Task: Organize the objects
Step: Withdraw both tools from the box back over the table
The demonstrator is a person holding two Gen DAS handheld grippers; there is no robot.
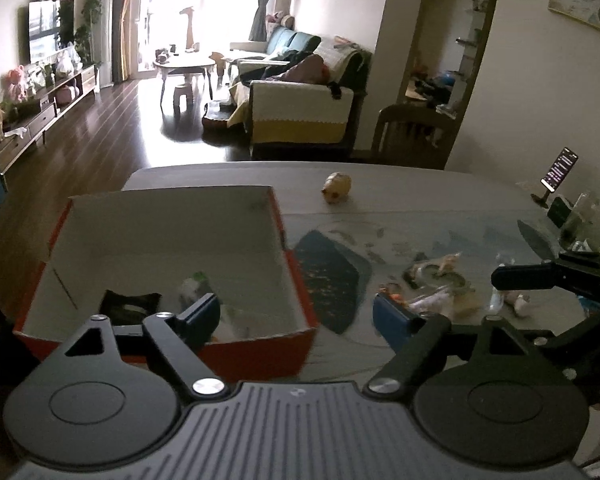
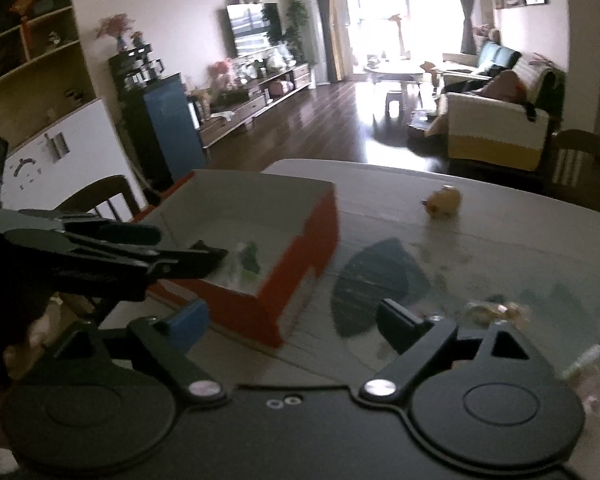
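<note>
The red cardboard box (image 1: 172, 264) sits open on the table (image 1: 420, 200) at about 10 o'clock from the left gripper (image 1: 296, 316), its white floor holding a dark item (image 1: 128, 304) near the front wall and a blurred white-and-green piece (image 1: 194, 284) beside it. The left gripper hangs over the box's near right corner with its fingers (image 1: 202, 314) spread wide and nothing between them. At 2 o'clock lies a loose cluster of small toys (image 1: 436, 280), too blurred to name singly. A yellowish round toy (image 1: 336, 187) rests alone at 12 o'clock, well apart from the box. A dark patch (image 1: 332, 276) marks the tabletop just right of the box. The right gripper (image 2: 292, 324) hovers above the table near the box's front corner (image 2: 276, 320), fingers (image 2: 400, 326) apart and empty; the left gripper reaches into the box at its 10 o'clock
</note>
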